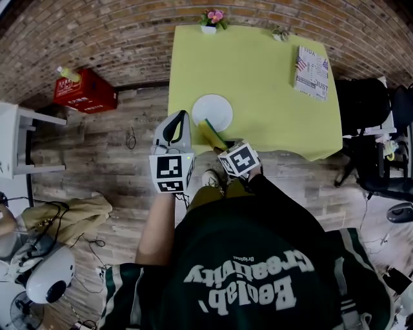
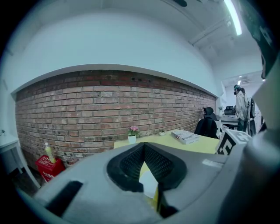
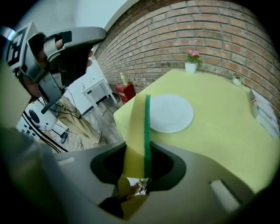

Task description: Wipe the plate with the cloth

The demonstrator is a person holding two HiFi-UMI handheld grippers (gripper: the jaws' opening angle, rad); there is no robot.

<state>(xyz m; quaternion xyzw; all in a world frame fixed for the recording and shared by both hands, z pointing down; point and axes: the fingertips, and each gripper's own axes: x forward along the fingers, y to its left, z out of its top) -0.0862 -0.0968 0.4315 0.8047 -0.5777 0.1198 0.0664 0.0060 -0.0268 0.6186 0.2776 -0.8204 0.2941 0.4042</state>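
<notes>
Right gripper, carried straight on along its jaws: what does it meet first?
Most likely the white plate on the yellow table. The cloth clamped in the right gripper points at its near rim and would touch first, though depth is uncertain.

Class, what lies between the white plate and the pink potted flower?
Only bare yellow tabletop, from round white plate to pink potted flower, per the head view.
</notes>
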